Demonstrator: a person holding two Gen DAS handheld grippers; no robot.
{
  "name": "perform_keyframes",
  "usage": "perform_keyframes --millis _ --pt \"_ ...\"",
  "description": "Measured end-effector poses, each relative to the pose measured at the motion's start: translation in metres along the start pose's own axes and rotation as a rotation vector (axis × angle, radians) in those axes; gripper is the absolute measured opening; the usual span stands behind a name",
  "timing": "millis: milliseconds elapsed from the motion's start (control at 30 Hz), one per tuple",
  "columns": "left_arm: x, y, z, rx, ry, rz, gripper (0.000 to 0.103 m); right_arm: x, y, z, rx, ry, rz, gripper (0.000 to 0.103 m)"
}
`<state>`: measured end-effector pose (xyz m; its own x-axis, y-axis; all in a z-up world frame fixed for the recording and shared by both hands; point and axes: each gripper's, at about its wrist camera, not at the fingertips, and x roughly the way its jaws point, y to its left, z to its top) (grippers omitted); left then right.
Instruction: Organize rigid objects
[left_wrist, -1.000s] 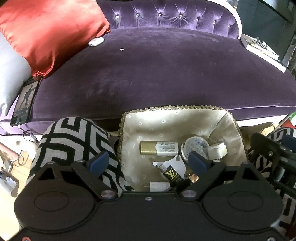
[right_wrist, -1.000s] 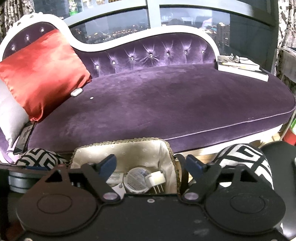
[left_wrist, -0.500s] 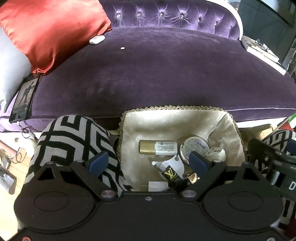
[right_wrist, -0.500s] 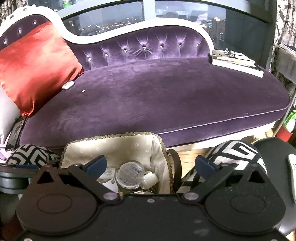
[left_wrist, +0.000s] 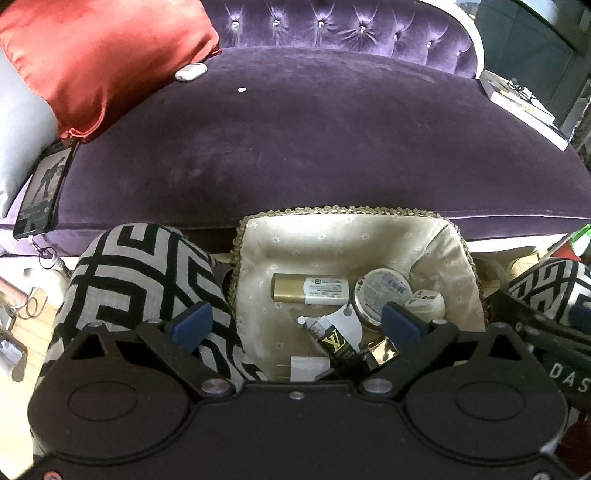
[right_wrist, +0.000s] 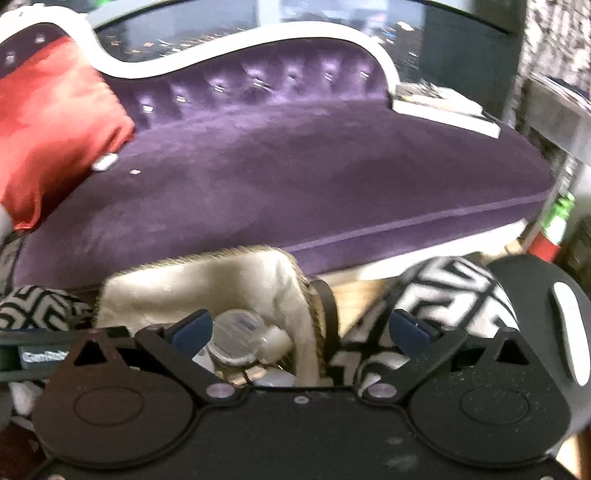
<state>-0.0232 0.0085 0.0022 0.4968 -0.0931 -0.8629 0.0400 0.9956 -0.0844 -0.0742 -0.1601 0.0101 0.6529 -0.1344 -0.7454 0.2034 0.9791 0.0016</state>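
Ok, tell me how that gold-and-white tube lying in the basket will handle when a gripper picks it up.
The gold-and-white tube looks rigid and smooth, so it probably won't flex but could slip between the pads. It lies on its side on the basket's soft lining, so a nudge would likely roll it. It seems small and probably light.

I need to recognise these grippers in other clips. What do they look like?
Both the left gripper and the right gripper share one build: a matte black body with two round raised discs, black linkage arms on silver rivets, and dark blue finger pads.
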Motion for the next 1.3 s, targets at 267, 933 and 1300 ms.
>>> perform_keyframes --millis 267,933,1300 --pt "0.001 0.002 0.002 -0.034 0.012 -0.009 0.096 0.004 0.0 0.001 -0.002 0.032 0.008 0.103" --pt "0.01 0.004 0.005 -0.008 0.054 0.025 0.096 0.014 0.009 0.001 -0.046 0.086 -0.015 0.103" --pt "0.014 0.004 0.005 0.011 0.094 0.058 0.097 0.019 0.011 0.0 -0.066 0.119 -0.029 0.103"
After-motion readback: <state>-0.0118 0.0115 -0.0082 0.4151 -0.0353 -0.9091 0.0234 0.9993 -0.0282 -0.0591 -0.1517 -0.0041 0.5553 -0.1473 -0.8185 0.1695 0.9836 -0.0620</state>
